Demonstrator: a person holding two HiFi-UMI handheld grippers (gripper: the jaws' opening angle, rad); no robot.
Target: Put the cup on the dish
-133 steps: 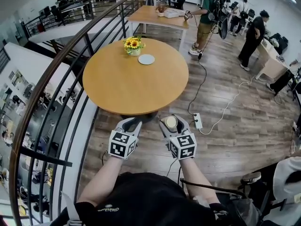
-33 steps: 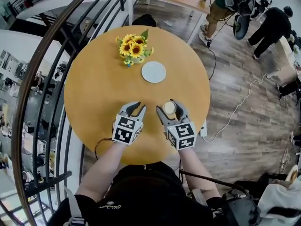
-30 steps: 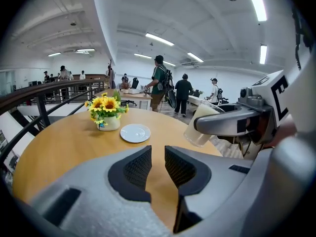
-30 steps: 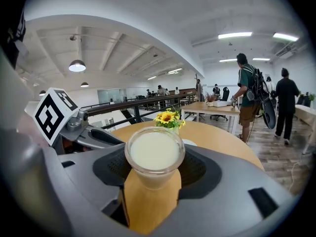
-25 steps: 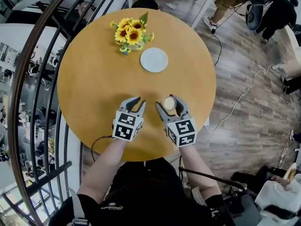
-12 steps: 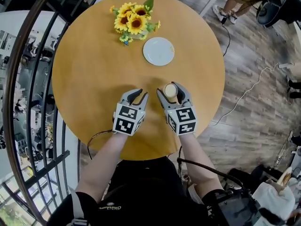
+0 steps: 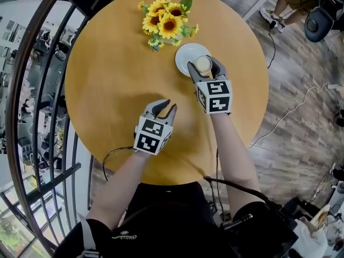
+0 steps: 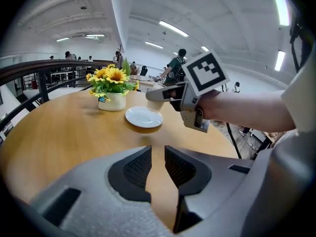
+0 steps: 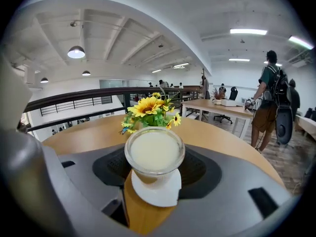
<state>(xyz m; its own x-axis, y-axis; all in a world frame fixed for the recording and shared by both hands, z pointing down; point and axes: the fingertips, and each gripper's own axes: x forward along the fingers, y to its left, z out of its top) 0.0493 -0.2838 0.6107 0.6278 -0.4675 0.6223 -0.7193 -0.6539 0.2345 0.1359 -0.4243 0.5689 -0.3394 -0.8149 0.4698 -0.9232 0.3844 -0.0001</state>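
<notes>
The carry looks nearly finished, and the set-down and release are left. The right claw (image 7: 205, 69) reaches out over the far right part of the round wooden tabletop (image 7: 118, 74). Its jaws are pinched on the sides of a small clear glass cup (image 7: 203, 64) filled almost to the brim with a pale, milky liquid. In the right gripper view the cup sits upright between the two dark pads.

The white dish (image 7: 185, 58) lies directly under and just left of the cup, near a white pot of sunflowers (image 7: 167, 20) at the far edge. In the left gripper view the cup's base seems to hang just above the dish, towards its right side rather than over the middle. I cannot tell for certain whether glass and dish are touching, but a thin gap seems likely. So the cup is at the dish and not yet resting on it.

The left claw (image 7: 164, 109) hovers low over the middle of the tabletop, nearer the person and well apart from the dish. Its jaws stand a narrow slit apart with only bare wood showing between them, so it plays no part in this step.

What probably remains is a small shift left to centre the cup, a gentle lowering until the base meets the dish, then spreading the jaws and drawing back. The cup is very full, so any tilt or jolt could spill it.
</notes>
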